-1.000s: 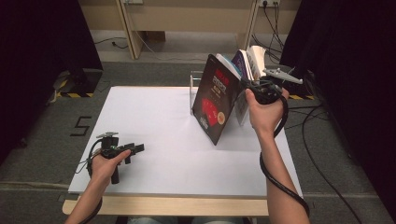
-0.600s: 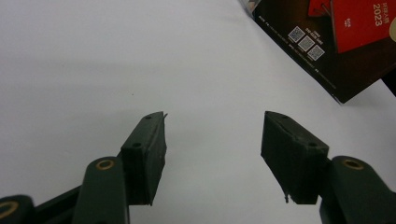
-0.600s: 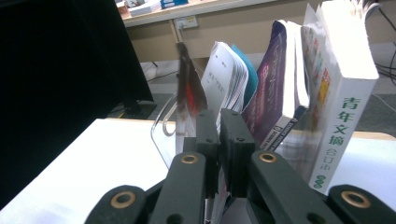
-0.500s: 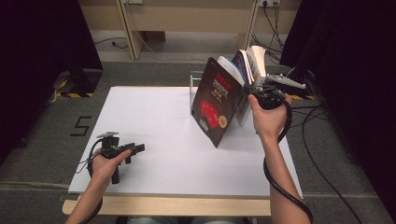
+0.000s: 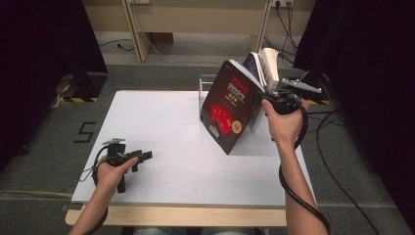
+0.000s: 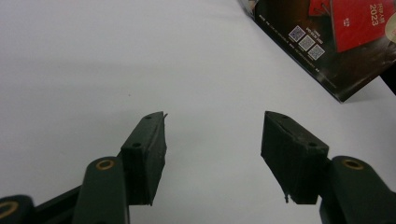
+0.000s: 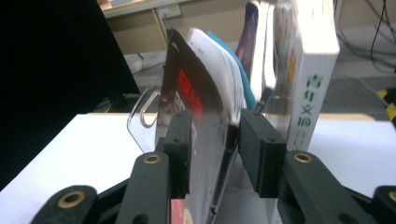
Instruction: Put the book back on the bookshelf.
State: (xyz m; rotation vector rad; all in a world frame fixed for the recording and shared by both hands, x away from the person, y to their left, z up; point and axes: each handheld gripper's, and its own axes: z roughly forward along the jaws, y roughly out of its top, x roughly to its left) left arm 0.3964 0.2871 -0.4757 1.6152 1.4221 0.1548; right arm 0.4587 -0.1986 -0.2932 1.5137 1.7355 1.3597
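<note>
Right gripper straddles the dark red-covered book's edge — its jaws have just been opening, pads now slack around it. That book leans against the other books on the white table. Left gripper rests low — jaws apart, empty.

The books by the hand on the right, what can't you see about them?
- Black book: in the left gripper view the picture's edge cuts off all but a corner.
- Books behind it: in the high view the black book hides their covers.
- White book: in the right gripper view its top is cut off.
- Right gripper: whether its pads touch the black book is unclear.
</note>
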